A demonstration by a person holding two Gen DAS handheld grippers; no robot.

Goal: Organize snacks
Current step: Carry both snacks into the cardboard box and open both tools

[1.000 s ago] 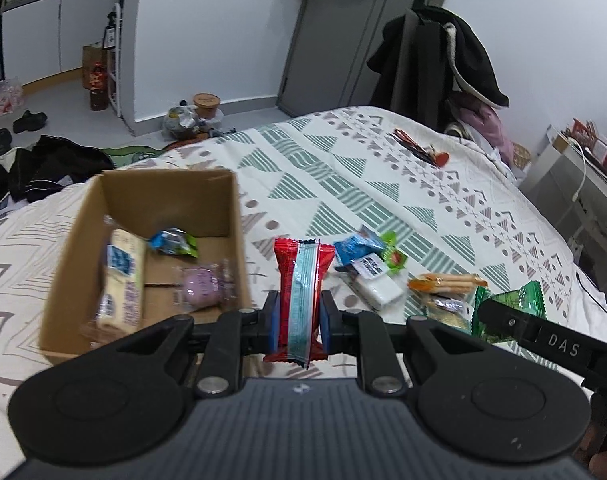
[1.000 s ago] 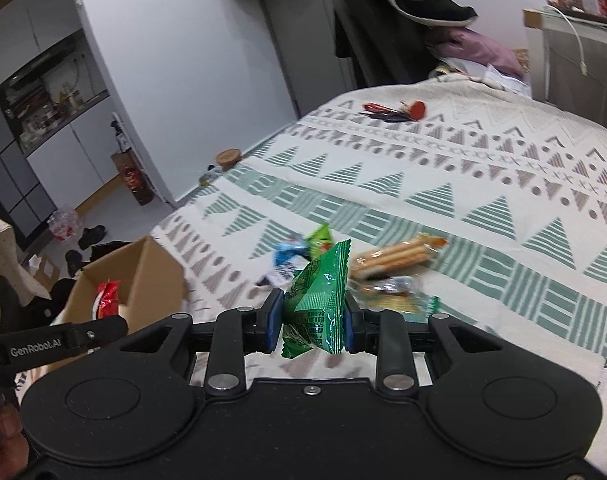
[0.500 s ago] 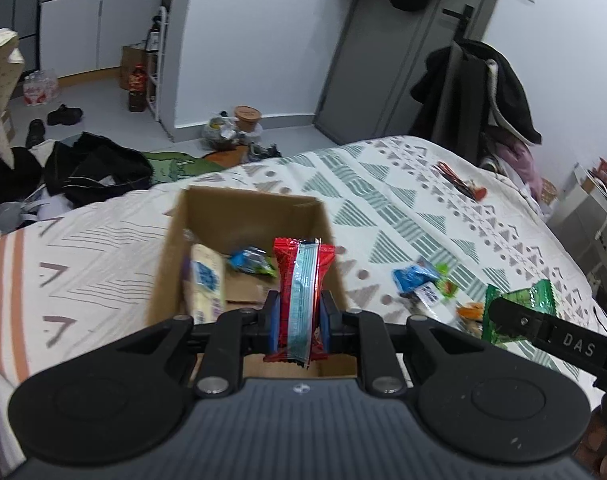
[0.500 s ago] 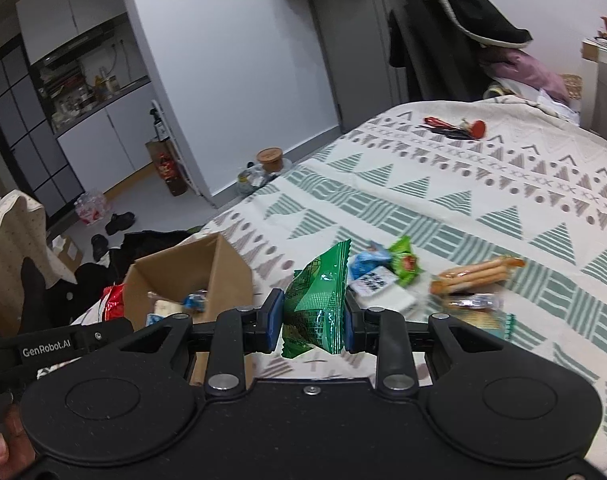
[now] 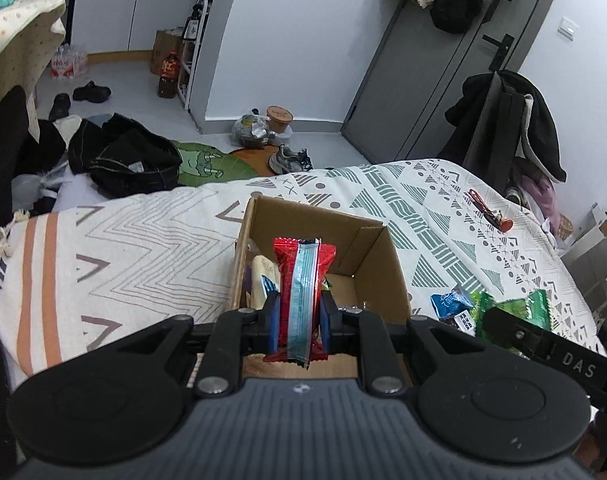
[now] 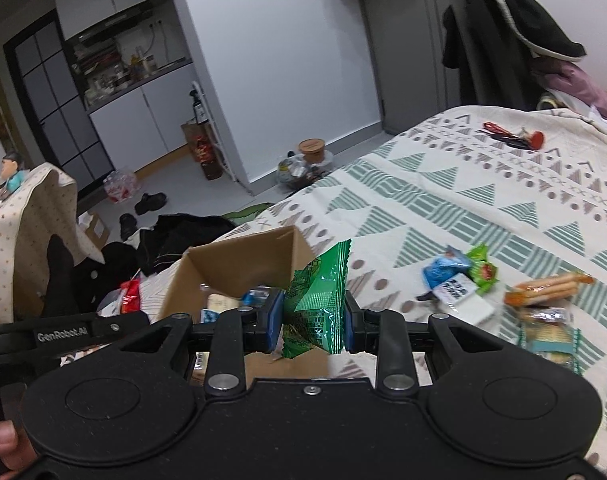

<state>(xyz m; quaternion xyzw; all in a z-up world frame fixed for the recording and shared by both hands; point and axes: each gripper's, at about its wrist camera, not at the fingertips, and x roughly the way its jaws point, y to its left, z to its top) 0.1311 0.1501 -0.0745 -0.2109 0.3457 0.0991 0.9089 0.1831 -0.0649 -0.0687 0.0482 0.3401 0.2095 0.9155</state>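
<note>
- The left gripper is clamped on a red snack packet with a pale blue strip down its middle; the packet stands upright between the blue pads, its top well above them and its lower edge hanging just below
- Straight ahead of the left gripper and below the packet sits the open cardboard box, resting on the patterned bedspread (the packet hangs over the box's near half, not touching anything inside that I can tell)
- Inside the box, just left of the held packet, a pale yellow wrapped snack leans against the left wall; other contents are mostly hidden behind the gripper
- The right gripper is closed on a green snack bag, pinched at its lower half, its crimped top tilted up and to the right
- Ahead and to the left of the right gripper is the same cardboard box; the green bag is near the box's right wall, above its rim
- To the right of the right gripper, loose snacks lie on the bedspread: a blue packet, a small green packet, a white packet with a dark label, and an orange pack of stick biscuits
- A thumb shows at the lower left edge of the right wrist view
</note>
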